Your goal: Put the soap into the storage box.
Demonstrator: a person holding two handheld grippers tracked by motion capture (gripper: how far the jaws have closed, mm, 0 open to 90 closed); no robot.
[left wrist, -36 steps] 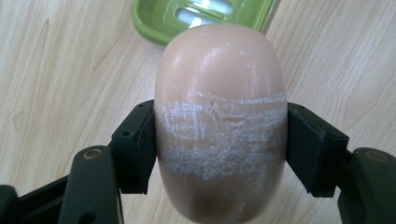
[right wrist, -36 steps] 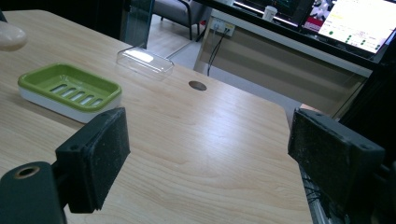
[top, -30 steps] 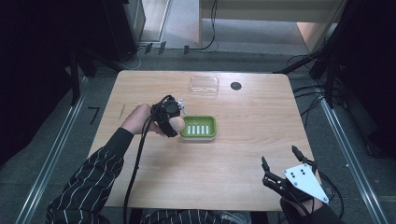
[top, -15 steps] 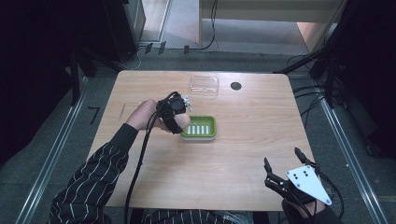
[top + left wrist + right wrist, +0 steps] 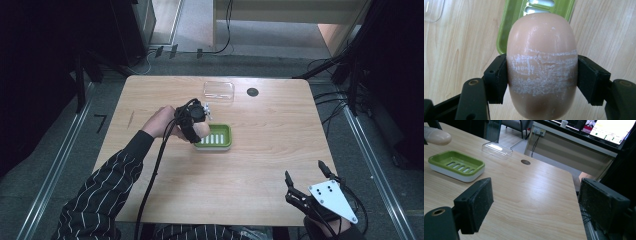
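The left gripper [image 5: 541, 75] is clamping the pink soap bar [image 5: 541, 65] above the green soap dish [image 5: 214, 136]; a clear lid [image 5: 218, 91] is lying at twelve o'clock. The right gripper [image 5: 536, 205] is gaping wide, empty.

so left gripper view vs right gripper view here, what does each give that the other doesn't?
Left gripper view: its pads clamped on both sides of the soap bar, and the white scuffed band across the bar.

Right gripper view: the right gripper with jaws wide apart and nothing between them, the whole slotted tray of the green soap dish, the clear lid and the round hole in the tabletop.

Both: the soap bar, the green soap dish, the wooden table.
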